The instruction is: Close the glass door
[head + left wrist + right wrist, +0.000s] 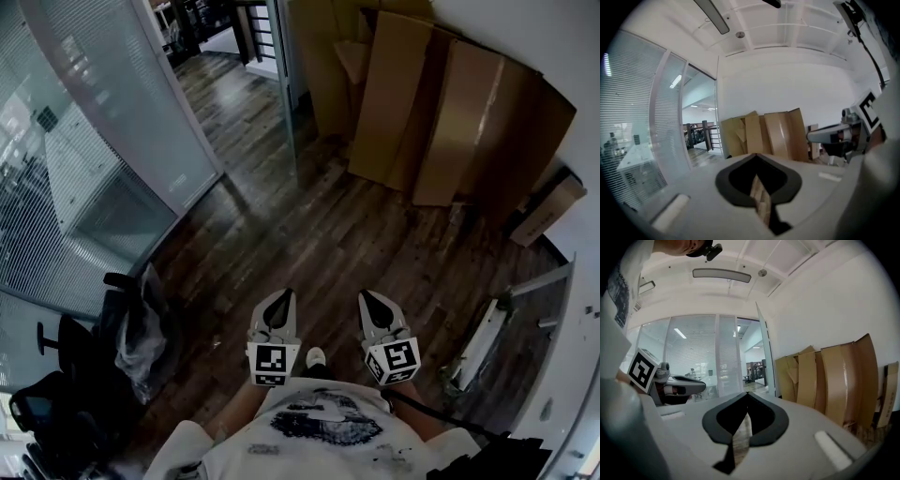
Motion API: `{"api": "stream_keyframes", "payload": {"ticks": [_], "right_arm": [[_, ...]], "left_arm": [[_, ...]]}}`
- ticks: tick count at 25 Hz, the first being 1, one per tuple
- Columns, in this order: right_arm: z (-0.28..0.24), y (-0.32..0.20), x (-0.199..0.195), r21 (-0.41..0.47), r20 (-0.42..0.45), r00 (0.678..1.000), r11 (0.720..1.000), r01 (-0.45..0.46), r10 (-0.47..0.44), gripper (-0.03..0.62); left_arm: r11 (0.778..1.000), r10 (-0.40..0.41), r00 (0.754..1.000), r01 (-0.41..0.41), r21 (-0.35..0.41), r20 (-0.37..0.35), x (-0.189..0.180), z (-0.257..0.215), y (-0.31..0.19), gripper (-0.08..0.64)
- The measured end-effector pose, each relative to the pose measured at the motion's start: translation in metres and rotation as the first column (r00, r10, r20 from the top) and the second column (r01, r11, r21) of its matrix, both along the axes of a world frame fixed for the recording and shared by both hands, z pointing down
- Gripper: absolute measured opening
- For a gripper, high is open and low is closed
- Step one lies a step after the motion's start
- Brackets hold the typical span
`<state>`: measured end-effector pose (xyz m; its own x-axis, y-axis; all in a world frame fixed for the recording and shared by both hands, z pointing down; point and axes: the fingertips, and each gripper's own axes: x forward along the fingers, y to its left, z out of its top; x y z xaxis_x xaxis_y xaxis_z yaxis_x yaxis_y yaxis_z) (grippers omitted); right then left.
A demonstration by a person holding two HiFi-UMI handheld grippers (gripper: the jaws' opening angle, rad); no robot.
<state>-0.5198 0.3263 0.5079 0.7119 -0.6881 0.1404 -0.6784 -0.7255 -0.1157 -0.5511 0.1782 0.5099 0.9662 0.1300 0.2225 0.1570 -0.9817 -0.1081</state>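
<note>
The floor (309, 234) is dark wood plank with a dull sheen. The glass door (141, 103) looks frosted, smooth and finely lined. Right of that door lean matt brown cardboard sheets (441, 112).

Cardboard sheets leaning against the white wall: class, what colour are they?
The cardboard sheets are plain brown, with no print visible. They show best in the head view.

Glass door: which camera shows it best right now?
Right gripper view: the open glass door shows nearly full height beside the cardboard. Head view catches only its thin edge from above; left gripper view shows mostly the doorway.
</note>
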Motion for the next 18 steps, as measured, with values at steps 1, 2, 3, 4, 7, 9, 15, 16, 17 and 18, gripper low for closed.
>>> {"api": "stream_keyframes", "payload": {"ticks": [1,2,3,4,7,9,15,16,17,18], "right_arm": [[0.001,-0.001,0.004,-0.005,0.003,1.000,1.000,-0.007,0.007,0.006],[0.002,-0.002,0.007,-0.009,0.007,1.000,1.000,-0.016,0.016,0.006],[0.003,-0.002,0.010,-0.012,0.011,1.000,1.000,-0.025,0.025,0.006],[0.004,-0.001,0.013,-0.017,0.014,0.999,0.999,-0.036,0.037,0.006],[0.006,0.013,0.021,-0.036,0.028,0.996,0.996,-0.084,0.085,0.006],[0.008,0.031,0.027,-0.046,0.037,0.991,0.991,-0.125,0.127,0.006],[0.016,0.093,0.055,-0.047,0.056,0.972,0.973,-0.226,0.229,0.006],[0.018,0.102,0.062,-0.041,0.059,0.970,0.972,-0.233,0.235,0.006],[0.019,0.111,0.070,-0.035,0.061,0.970,0.971,-0.235,0.237,0.006],[0.019,0.120,0.080,-0.029,0.061,0.971,0.973,-0.231,0.232,0.007]], "left_arm": [[1.000,0.009,1.000,-0.009,0.000,-0.001,0.004,0.001,-0.001,0.003],[1.000,0.019,1.000,-0.019,-0.001,-0.001,0.009,0.002,-0.001,0.003],[1.000,0.030,1.000,-0.030,-0.003,-0.001,0.014,0.004,-0.001,0.003],[0.999,0.042,0.999,-0.042,-0.005,0.002,0.019,0.006,0.000,0.003],[0.996,0.088,0.996,-0.088,-0.020,0.012,0.037,0.010,0.013,0.003],[0.992,0.126,0.992,-0.125,-0.031,0.019,0.050,0.013,0.029,0.003],[0.976,0.216,0.976,-0.215,-0.036,0.031,0.090,0.019,0.086,0.003],[0.976,0.218,0.975,-0.217,-0.030,0.034,0.098,0.020,0.094,0.003],[0.976,0.217,0.976,-0.216,-0.025,0.036,0.106,0.021,0.103,0.003],[0.977,0.211,0.977,-0.211,-0.019,0.037,0.115,0.021,0.111,0.003]]}}
